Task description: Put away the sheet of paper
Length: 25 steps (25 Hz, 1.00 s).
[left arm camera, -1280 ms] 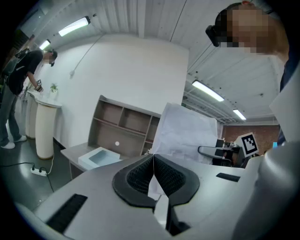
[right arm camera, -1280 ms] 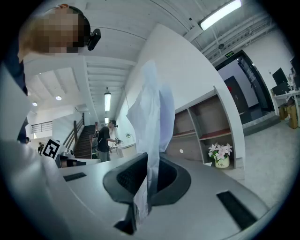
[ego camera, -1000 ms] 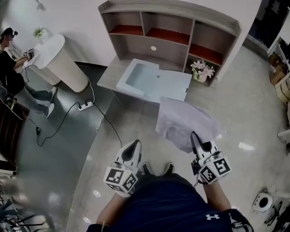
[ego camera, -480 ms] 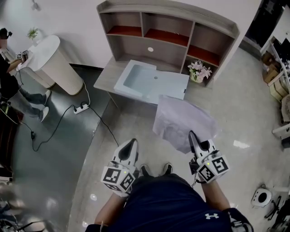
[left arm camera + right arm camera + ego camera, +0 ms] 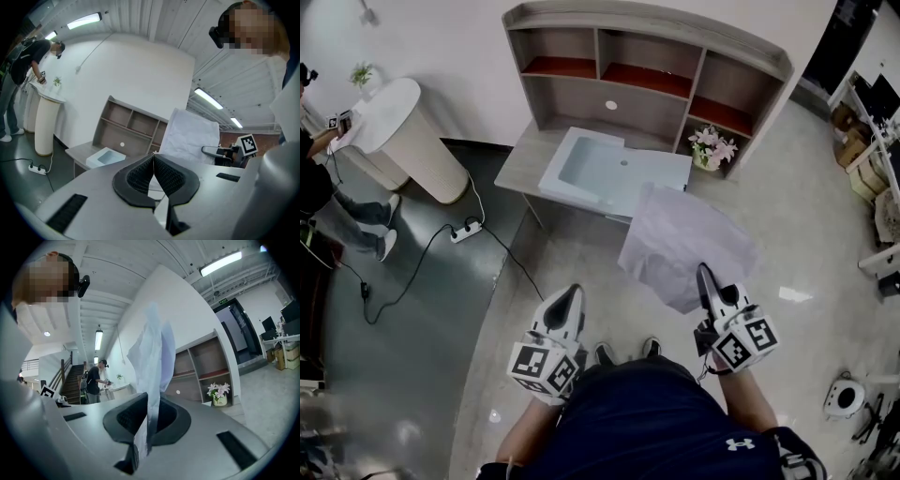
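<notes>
**Paper in hand, not yet stowed**

Your right gripper [image 5: 705, 274] is pinching the sheet of paper [image 5: 684, 242] by its near edge, holding it up in the air in front of the desk [image 5: 517, 161]. Your left gripper [image 5: 573, 296] has its jaws pressed together on nothing. The pick-up looks done. What's left is placing the sheet, perhaps in the pale tray [image 5: 581, 141] or the shelves [image 5: 649, 58], and letting go.

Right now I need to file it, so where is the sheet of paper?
Head view, right of centre: the sheet of paper is pinched in the right tool, just before the desk.
</notes>
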Motion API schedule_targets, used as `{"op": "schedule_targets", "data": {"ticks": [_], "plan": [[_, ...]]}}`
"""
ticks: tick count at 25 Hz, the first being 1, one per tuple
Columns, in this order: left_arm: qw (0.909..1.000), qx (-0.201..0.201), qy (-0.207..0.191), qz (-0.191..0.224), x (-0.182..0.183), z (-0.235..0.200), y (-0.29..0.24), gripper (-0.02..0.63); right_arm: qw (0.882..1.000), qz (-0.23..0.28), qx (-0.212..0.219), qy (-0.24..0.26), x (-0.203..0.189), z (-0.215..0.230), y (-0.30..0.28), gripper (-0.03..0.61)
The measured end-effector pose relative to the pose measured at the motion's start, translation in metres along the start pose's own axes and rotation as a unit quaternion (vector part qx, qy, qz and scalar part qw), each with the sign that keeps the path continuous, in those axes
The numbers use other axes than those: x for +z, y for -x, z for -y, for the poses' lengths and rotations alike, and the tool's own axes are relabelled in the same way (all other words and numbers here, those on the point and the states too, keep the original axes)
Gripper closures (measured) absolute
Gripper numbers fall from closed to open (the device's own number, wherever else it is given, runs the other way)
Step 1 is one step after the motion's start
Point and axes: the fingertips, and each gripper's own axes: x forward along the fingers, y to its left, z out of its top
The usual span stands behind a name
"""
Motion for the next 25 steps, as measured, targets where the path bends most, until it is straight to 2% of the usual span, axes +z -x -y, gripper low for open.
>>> {"op": "schedule_targets", "data": {"ticks": [13,25], "plan": [[0.9995,-0.014,0.027,-0.007,-0.012,-0.056,0.030,0.598,0.999,-0.007,-0.053,-0.001,-0.013,-0.030,-0.007,0.557],[0.9988,-0.007,0.040,-0.027,-0.023,-0.073,0.022,0.598,0.998,-0.022,-0.058,-0.028,-0.029,-0.019,-0.030,0.557]]}}
